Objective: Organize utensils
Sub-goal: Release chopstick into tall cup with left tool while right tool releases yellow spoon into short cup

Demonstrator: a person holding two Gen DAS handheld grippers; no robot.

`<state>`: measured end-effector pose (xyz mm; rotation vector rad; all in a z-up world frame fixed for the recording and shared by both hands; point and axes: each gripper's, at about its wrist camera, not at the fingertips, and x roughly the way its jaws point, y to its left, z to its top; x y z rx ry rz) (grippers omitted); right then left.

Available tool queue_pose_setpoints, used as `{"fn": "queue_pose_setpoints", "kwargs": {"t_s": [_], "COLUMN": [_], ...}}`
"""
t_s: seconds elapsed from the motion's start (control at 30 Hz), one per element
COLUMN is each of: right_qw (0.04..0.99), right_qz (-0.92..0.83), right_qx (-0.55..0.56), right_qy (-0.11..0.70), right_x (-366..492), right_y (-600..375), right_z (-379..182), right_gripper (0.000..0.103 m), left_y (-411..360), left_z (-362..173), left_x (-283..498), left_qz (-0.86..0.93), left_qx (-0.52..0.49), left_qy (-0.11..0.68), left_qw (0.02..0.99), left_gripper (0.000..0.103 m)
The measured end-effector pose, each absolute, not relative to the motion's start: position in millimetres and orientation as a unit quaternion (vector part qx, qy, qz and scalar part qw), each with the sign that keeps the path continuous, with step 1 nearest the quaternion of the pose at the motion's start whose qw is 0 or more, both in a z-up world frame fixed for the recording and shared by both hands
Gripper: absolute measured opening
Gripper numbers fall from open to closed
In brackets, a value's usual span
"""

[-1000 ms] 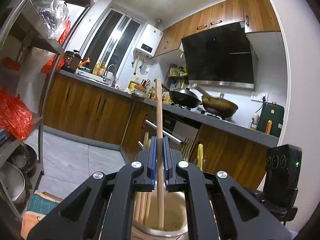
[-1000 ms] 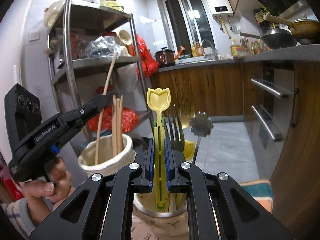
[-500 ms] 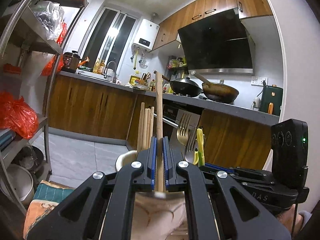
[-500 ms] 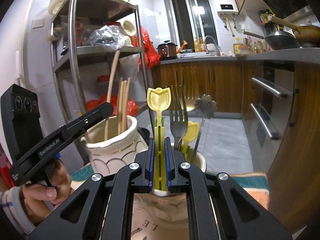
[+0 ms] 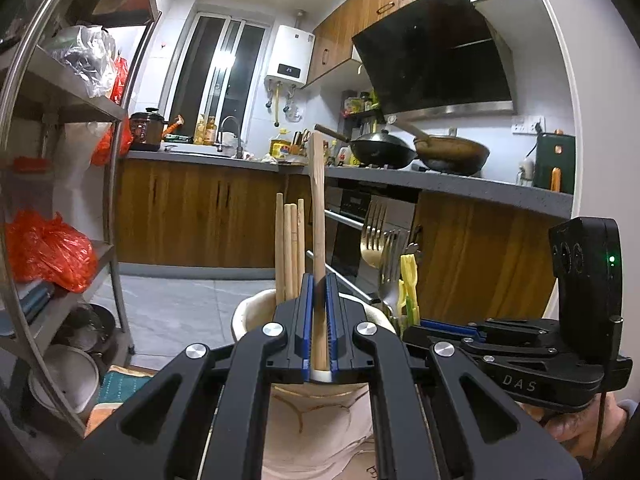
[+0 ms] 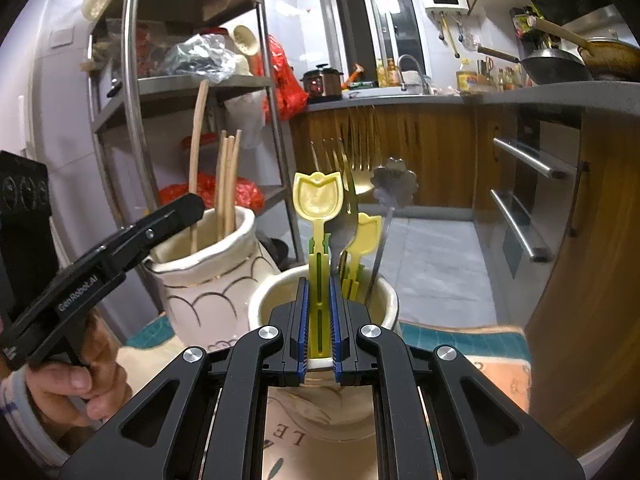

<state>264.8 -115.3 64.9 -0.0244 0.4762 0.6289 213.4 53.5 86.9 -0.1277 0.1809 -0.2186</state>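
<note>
Your left tool [image 5: 319, 322] is clenched on a long wooden stick [image 5: 317, 216], which stands nearly upright between the blue pads, its lower end just at the rim of the white ceramic vase [image 5: 256, 308] directly below. Inside that vase three wooden chopsticks [image 5: 289, 248] stand together, just left of the stick you are holding. From the right wrist view the same vase [image 6: 208, 276] shows a scalloped line pattern on its side, and your left hand [image 6: 80, 376] grips the handle of that tool at the lower left. Your right tool [image 6: 319, 330] is clenched on the slotted handle of a yellow tulip-shaped spoon [image 6: 318, 200], held upright over the mouth of a second cream-coloured jar [image 6: 384, 300], which stands just beside the vase, on its right in this view. In that jar stand a metal fork [image 6: 340, 216], a second yellow tulip spoon [image 6: 366, 232] and a metal spoon with a flower-shaped head [image 6: 394, 184], all with their heads up. Both containers rest on a table with a patterned cloth [image 6: 460, 344] in orange and teal. Behind them are a metal shelf rack [image 6: 132, 92] and wooden kitchen cabinets [image 6: 420, 148].
</note>
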Motion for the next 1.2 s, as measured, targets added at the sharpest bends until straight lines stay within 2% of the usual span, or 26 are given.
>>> {"fn": "queue_pose_setpoints", "kwargs": {"t_s": [0.67,0.7,0.73,0.8,1.0,1.17,1.2], "right_qw": [0.925,0.925,0.925,0.926,0.931,0.934,0.935], "right_qz": [0.297,0.297,0.297,0.299,0.299,0.298,0.299], "right_qx": [-0.019,-0.019,-0.018,-0.017,-0.012,-0.008,-0.007], "right_qy": [0.237,0.236,0.235,0.229,0.21,0.196,0.193], "right_x": [266.7,266.1,265.2,262.4,252.6,241.8,239.4], "right_y": [-113.5,-113.8,-114.1,-114.8,-122.8,-130.9,-132.4], "right_z": [63.4,64.1,65.1,67.3,76.0,80.0,80.3], "right_gripper": [0.011,0.011,0.011,0.014,0.015,0.02,0.02], "left_y": [54.5,54.3,54.5,55.0,53.7,54.7,55.3], "left_z": [92.7,92.7,92.3,92.4,95.3,97.8,98.3], "left_x": [219.9,219.9,219.2,216.8,205.1,194.8,192.8], "left_qz": [-0.096,-0.096,-0.096,-0.096,-0.102,-0.091,-0.088], "left_qx": [-0.052,-0.053,-0.054,-0.056,-0.051,-0.051,-0.051], "left_qy": [0.112,0.112,0.111,0.108,0.103,0.101,0.101], "left_qw": [0.988,0.988,0.988,0.988,0.988,0.989,0.99], "left_gripper": [0.009,0.011,0.018,0.022,0.024,0.035,0.04]}}
